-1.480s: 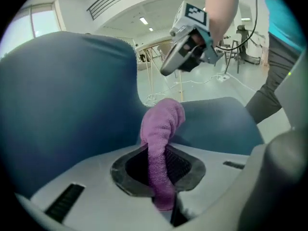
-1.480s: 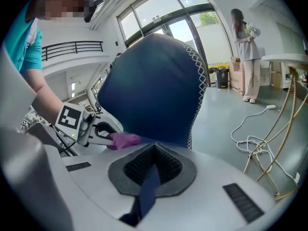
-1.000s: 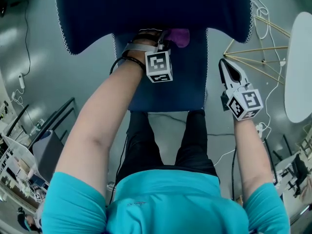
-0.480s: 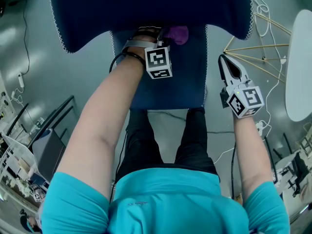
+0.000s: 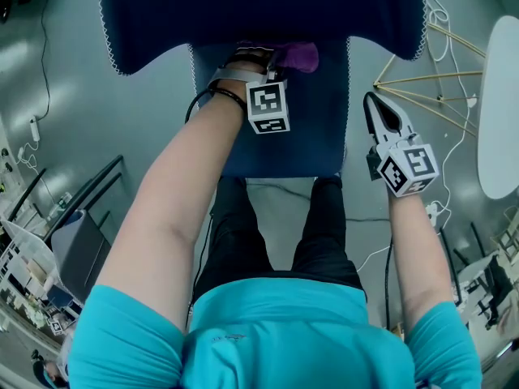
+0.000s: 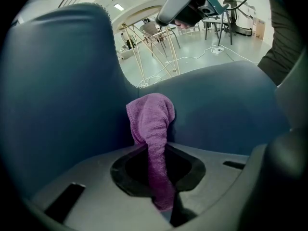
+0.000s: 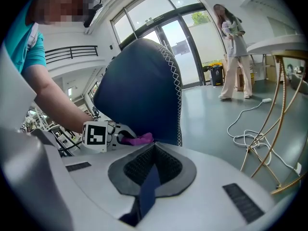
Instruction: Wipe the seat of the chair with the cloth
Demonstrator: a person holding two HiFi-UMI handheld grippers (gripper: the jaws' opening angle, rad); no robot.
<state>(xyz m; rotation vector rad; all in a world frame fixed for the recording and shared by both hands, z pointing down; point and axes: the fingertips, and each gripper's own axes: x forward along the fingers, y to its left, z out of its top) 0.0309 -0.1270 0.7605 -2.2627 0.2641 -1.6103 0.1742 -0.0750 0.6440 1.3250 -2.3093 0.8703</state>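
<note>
The backrest point(image 5: 259, 6) leans over the rear of the seat point(image 5: 300, 140), boxing in the left gripper point(image 5: 272, 63) and its cloth point(image 5: 298, 55) at the crease. The seat's front half lies bare. To the right, the right gripper point(image 5: 371, 104) hangs over open floor, in 1 lane between the seat edge and the table's wire legs point(image 5: 430, 87); cables point(image 5: 442, 23) trail there.

Purple cloth point(image 6: 151, 124) on dark-blue chair seat point(image 5: 308, 144)

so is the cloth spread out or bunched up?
Bunched. The purple cloth is a narrow wad pinched in the left claw, its rounded end by the rear of the seat.
</note>
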